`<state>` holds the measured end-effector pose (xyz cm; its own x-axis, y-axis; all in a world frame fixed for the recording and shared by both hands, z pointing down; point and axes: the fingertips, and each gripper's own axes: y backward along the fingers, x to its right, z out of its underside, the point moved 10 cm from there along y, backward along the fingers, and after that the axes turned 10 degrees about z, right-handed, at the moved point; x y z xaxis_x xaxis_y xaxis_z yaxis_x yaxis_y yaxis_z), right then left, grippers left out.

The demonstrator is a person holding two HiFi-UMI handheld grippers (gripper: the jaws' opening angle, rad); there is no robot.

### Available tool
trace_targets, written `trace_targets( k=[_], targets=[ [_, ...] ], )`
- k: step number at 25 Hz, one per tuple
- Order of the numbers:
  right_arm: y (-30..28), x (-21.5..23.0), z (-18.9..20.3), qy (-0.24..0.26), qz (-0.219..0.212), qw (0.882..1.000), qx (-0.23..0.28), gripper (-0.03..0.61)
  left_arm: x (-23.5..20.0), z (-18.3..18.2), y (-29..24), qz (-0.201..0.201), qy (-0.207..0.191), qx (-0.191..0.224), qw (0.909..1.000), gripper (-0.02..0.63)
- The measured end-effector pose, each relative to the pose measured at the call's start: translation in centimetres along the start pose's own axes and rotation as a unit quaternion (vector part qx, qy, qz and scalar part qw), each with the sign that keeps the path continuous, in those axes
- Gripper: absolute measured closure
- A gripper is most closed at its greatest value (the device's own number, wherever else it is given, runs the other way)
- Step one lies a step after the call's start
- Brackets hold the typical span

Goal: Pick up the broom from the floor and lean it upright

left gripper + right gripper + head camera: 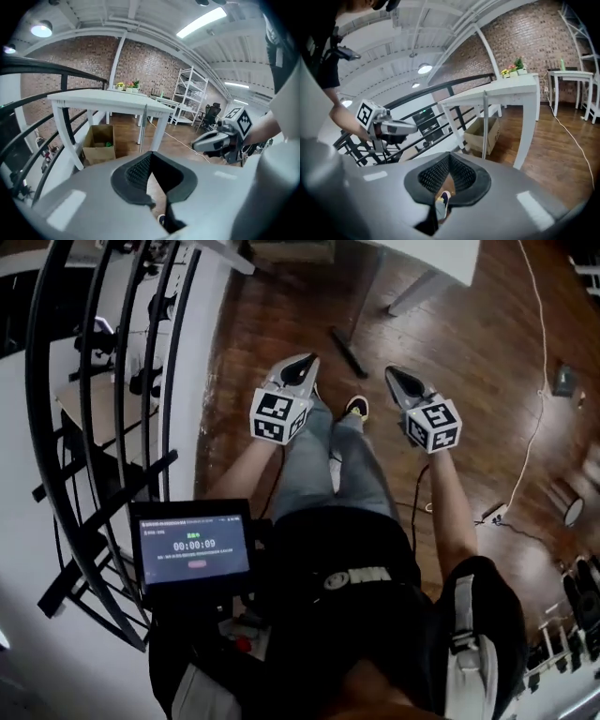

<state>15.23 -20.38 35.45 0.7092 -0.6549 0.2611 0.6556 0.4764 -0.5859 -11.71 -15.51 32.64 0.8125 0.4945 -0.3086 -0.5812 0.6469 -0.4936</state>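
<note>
The broom stands upright, its thin grey handle against the edge of the white table and its dark head on the wooden floor. The handle also shows as a thin pole at the table edge in the left gripper view and in the right gripper view. My left gripper is raised at waist height, well short of the broom, jaws shut and empty. My right gripper hangs beside it, also shut with nothing in it.
A black curved railing runs along the left. A cardboard box sits under the table. A white cable trails over the floor at right. A small screen is at my waist, and my shoe is below the grippers.
</note>
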Motion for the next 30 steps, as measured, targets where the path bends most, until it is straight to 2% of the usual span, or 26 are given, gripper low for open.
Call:
trace_targets(
  k=[3, 5, 11, 15, 17, 19, 23, 30],
  targets=[
    [2.2, -2.7, -0.3, 0.033, -0.026, 0.998, -0.044, 0.577, 3.4, -2.3, 4.3, -0.01, 0.016, 0.021, 0.9996, 0.598],
    [3.8, -5.3, -0.6, 0.05, -0.037, 0.997, -0.042, 0.577, 4.7, -2.9, 7.9, -0.023, 0.018, 0.043, 0.9986, 0.598],
    [9.2, -12.6, -0.1, 0.066, -0.009, 0.998, -0.006, 0.575, 9.0, -1.8, 16.8, -0.02, -0.022, 0.084, 0.9961, 0.597],
    [11.1, -14.8, 1.1, 0.034, 0.005, 0.999, 0.02, 0.576, 11.3, -1.2, 18.9, -0.005, -0.053, 0.095, 0.994, 0.598],
    [13.4, -18.6, 2.2, 0.015, 0.021, 0.998, 0.049, 0.575, 13.4, 0.0, 22.6, 0.007, -0.073, 0.114, 0.9907, 0.598],
    [16.2, -24.7, 3.1, 0.016, 0.023, 0.996, 0.086, 0.575, 15.8, 1.8, 28.2, 0.014, -0.086, 0.138, 0.9865, 0.598],
    [20.2, -35.0, 3.1, 0.049, 0.011, 0.989, 0.14, 0.575, 19.1, 4.8, 36.7, 0.003, -0.105, 0.16, 0.9815, 0.598],
    [26.4, -46.4, 2.5, 0.182, -0.004, 0.965, 0.189, 0.575, 24.0, 7.2, 44.1, 0.002, -0.089, 0.215, 0.9725, 0.598]
  ],
)
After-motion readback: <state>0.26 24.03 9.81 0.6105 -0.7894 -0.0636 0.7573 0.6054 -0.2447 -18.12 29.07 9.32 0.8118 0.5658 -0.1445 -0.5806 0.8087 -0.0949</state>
